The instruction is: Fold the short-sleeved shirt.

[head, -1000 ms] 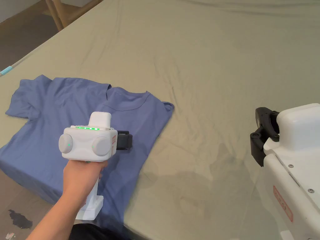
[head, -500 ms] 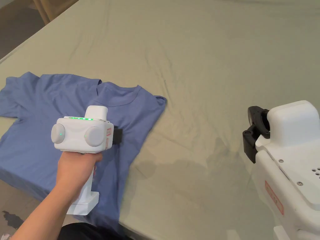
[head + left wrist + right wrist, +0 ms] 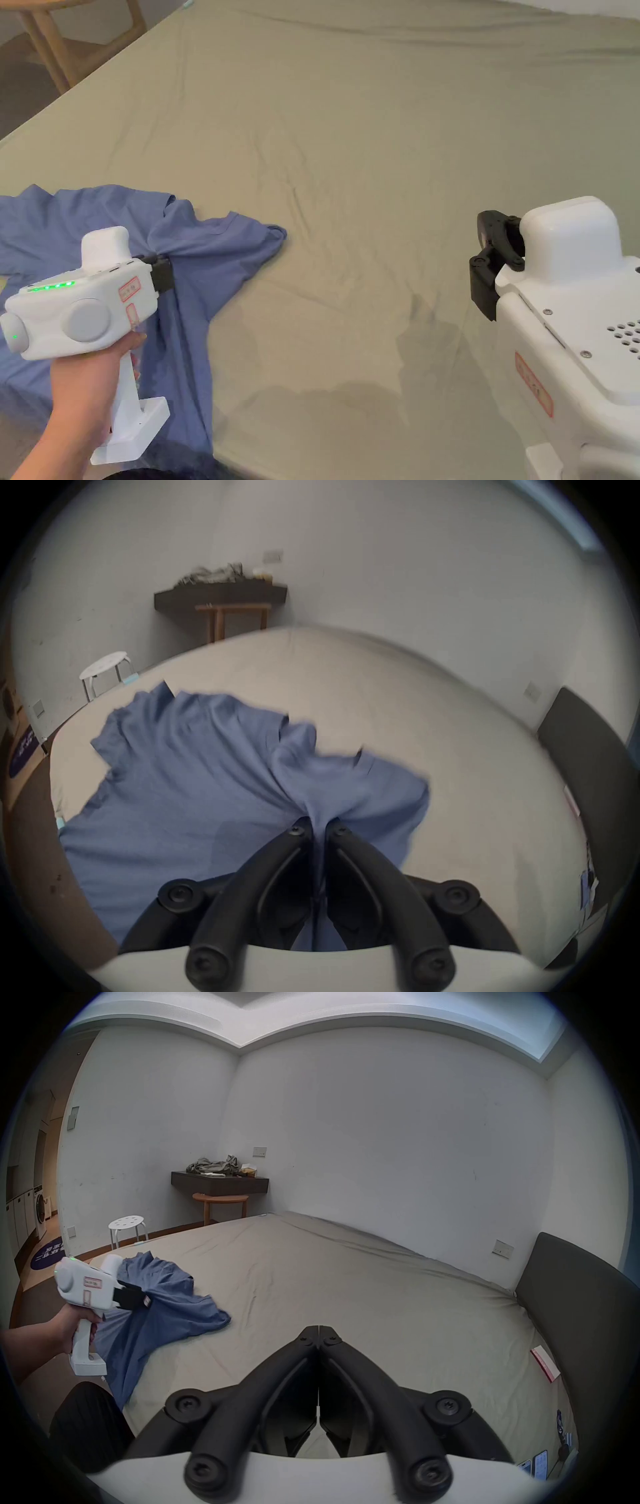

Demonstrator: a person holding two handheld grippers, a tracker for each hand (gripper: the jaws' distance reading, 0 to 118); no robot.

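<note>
We've got the blue shirt (image 3: 206, 250) on the bed (image 3: 387, 156), near the left front corner, part of it draping over the front edge. It's rumpled, not flat: collar and one shoulder point toward mid-bed, the rest spreads left.

Left claw (image 3: 317, 826) is clamped on a pinch of shirt fabric, both jaws pressing it w/ cloth bunched between the tips. Creases fan out from that pinch, so the fabric's under tension. We read this as a drag/reposition grip, prob. to pull the shirt onto open bed before any fold. The pinch sits mid-body below the collar, not on a hem or sleeve, which fits moving the whole garment rather than making a fold line.

The left hand (image 3: 81, 387) holds the tool low and angled across the shirt.

Right claw (image 3: 318, 1333) has its jaws together w/ nothing between them. It hangs over bare sheet, well apart from the shirt, so we judge it's parked and waiting until the shirt's laid out.

Task progress: early, no fold visible yet. Risk: a single mid-body pinch bunches the cloth, so it'll need smoothing after.

Stool (image 3: 126, 1224) and wall shelf (image 3: 220, 1186) sit beyond the bed, irrelevant.
</note>
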